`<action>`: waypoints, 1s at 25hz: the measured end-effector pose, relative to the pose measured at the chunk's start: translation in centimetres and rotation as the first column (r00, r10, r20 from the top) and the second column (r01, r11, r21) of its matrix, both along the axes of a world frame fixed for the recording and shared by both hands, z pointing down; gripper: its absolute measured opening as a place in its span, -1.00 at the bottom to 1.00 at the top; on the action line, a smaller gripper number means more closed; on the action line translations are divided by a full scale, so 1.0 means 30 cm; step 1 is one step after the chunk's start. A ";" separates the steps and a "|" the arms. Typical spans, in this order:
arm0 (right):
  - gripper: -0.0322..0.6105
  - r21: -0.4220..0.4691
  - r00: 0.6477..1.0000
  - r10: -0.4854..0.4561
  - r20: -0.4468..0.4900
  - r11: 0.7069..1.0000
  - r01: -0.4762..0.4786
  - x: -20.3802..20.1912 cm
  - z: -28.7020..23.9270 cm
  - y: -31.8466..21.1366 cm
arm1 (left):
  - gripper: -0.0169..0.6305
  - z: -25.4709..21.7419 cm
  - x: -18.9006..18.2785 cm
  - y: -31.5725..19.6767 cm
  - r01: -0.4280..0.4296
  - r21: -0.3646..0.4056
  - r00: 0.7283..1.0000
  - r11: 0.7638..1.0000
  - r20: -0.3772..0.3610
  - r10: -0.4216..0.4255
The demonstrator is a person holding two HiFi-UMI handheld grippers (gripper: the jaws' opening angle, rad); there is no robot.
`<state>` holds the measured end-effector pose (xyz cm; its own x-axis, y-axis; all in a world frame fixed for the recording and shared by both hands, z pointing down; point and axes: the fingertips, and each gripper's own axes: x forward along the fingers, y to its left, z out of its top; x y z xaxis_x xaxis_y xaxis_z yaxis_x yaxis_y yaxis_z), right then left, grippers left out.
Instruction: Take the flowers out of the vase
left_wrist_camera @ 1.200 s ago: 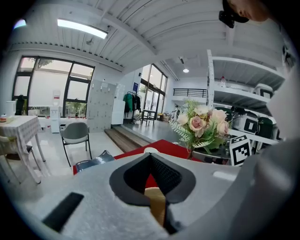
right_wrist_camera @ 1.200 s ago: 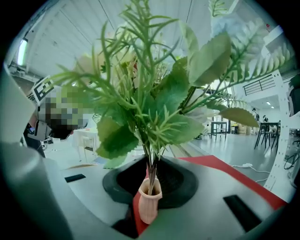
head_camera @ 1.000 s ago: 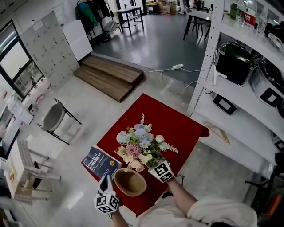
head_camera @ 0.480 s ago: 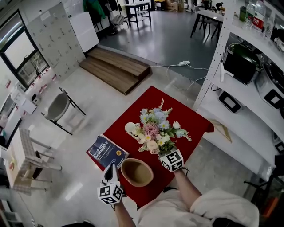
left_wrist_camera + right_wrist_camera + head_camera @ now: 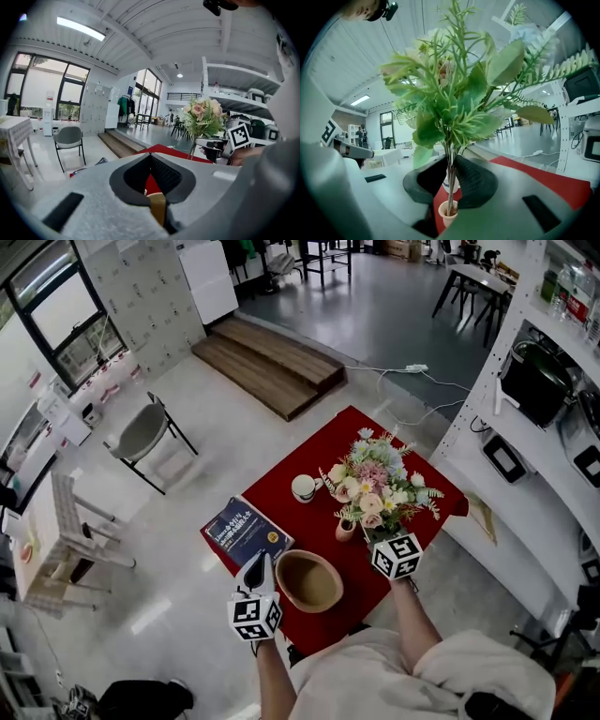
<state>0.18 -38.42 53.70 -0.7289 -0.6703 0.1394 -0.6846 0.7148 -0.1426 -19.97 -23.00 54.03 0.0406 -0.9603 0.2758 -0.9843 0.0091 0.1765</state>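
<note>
On table point(image 5: 328, 457): book point(image 5: 246, 532) at left, bowl point(image 5: 307, 580) front-centre beside it, cup point(image 5: 304, 487) behind, vase point(image 5: 346, 530) right of centre w/ flowers point(image 5: 379, 486) in it, shelving point(image 5: 525, 456) far right.

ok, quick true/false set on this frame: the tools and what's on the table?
1. The right tool is shut on the stems of the flowers. True.
2. In the head view the book lies right of the bowl. False: it lies left of it.
3. A white cup stands on the red cloth. True.
4. The left tool grips the flowers. False: the bowl's rim sits between its jaws.
</note>
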 end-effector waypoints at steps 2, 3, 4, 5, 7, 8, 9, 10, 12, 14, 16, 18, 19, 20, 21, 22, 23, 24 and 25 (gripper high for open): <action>-0.71 0.000 1.000 0.010 0.010 1.000 -0.010 -0.017 -0.014 0.007 | -0.92 -0.011 -0.017 0.007 -0.006 0.005 1.000 1.000 0.003 0.006; -0.71 0.002 1.000 0.014 0.012 1.000 -0.014 -0.024 -0.023 0.009 | -0.92 -0.015 -0.026 0.010 -0.008 0.009 1.000 1.000 0.002 0.008; -0.71 0.004 1.000 0.020 0.013 1.000 -0.020 -0.028 -0.032 0.009 | -0.92 -0.019 -0.033 0.011 -0.009 0.012 1.000 1.000 0.001 0.009; -0.71 0.004 1.000 0.027 0.014 1.000 -0.027 -0.029 -0.040 0.007 | -0.92 -0.023 -0.038 0.010 -0.011 0.014 1.000 1.000 0.001 0.011; -0.71 -0.001 0.999 0.044 0.017 0.999 -0.044 -0.023 -0.053 0.003 | -0.92 -0.029 -0.043 0.011 -0.014 0.017 1.000 1.000 0.000 0.014; -0.72 -0.002 0.999 0.051 0.016 0.999 -0.051 -0.020 -0.058 0.003 | -0.92 -0.032 -0.046 0.013 -0.015 0.018 1.000 1.000 -0.001 0.015; -0.72 -0.002 0.998 0.058 0.016 0.998 -0.058 -0.017 -0.062 0.003 | -0.92 -0.035 -0.052 0.015 -0.016 0.019 1.000 1.000 -0.002 0.016; -0.72 -0.002 0.998 0.063 0.017 0.998 -0.063 -0.016 -0.067 0.003 | -0.92 -0.039 -0.059 0.017 -0.015 0.021 1.000 1.000 -0.002 0.015; -0.72 -0.002 0.997 0.072 0.021 0.997 -0.072 -0.015 -0.077 0.005 | -0.92 -0.045 -0.073 0.019 -0.016 0.027 1.000 1.000 -0.003 0.016; -0.75 -0.005 0.996 0.083 0.028 0.997 -0.083 -0.014 -0.085 0.007 | -0.92 -0.050 -0.082 0.019 -0.021 0.032 1.000 0.999 -0.004 0.022; -0.77 -0.013 0.995 0.096 0.032 0.995 -0.095 -0.014 -0.087 0.013 | -0.92 -0.053 -0.088 0.020 -0.032 0.037 0.999 0.999 -0.006 0.032; -0.79 -0.016 0.994 0.104 0.027 0.994 -0.104 -0.015 -0.086 0.023 | -0.92 -0.056 -0.090 0.018 -0.045 0.042 0.999 0.998 -0.010 0.045; -0.80 -0.018 0.994 0.108 0.025 0.994 -0.108 -0.015 -0.084 0.029 | -0.92 -0.058 -0.092 0.016 -0.052 0.045 0.999 0.998 -0.013 0.052; -0.81 -0.021 0.993 0.112 0.026 0.993 -0.112 -0.017 -0.082 0.034 | -0.92 -0.060 -0.094 0.012 -0.058 0.048 0.998 0.997 -0.015 0.059; -0.81 -0.024 0.993 0.116 0.029 0.993 -0.115 -0.020 -0.082 0.039 | -0.92 -0.061 -0.096 0.009 -0.064 0.051 0.998 0.997 -0.018 0.065; -0.82 -0.026 0.992 0.118 0.034 0.993 -0.118 -0.023 -0.082 0.045 | -0.92 -0.062 -0.097 0.005 -0.072 0.053 0.997 0.996 -0.020 0.074; -0.82 -0.027 0.992 0.122 0.036 0.992 -0.121 -0.024 -0.081 0.052 | -0.92 -0.063 -0.096 0.001 -0.083 0.055 0.996 0.995 -0.020 0.084; -0.82 -0.026 0.991 0.126 0.033 0.992 -0.125 -0.026 -0.080 0.059 | -0.92 -0.065 -0.093 -0.005 -0.094 0.057 0.995 0.994 -0.021 0.096; -0.82 -0.026 0.991 0.130 0.030 0.991 -0.129 -0.028 -0.081 0.068 | -0.92 -0.068 -0.089 -0.010 -0.107 0.059 0.994 0.993 -0.022 0.108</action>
<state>-0.67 -36.39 51.26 -0.6406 -0.7560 0.1347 -0.7659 0.6167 -0.1815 -22.64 -23.29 51.99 0.1505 -0.9644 0.2173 -0.9742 -0.1073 0.1984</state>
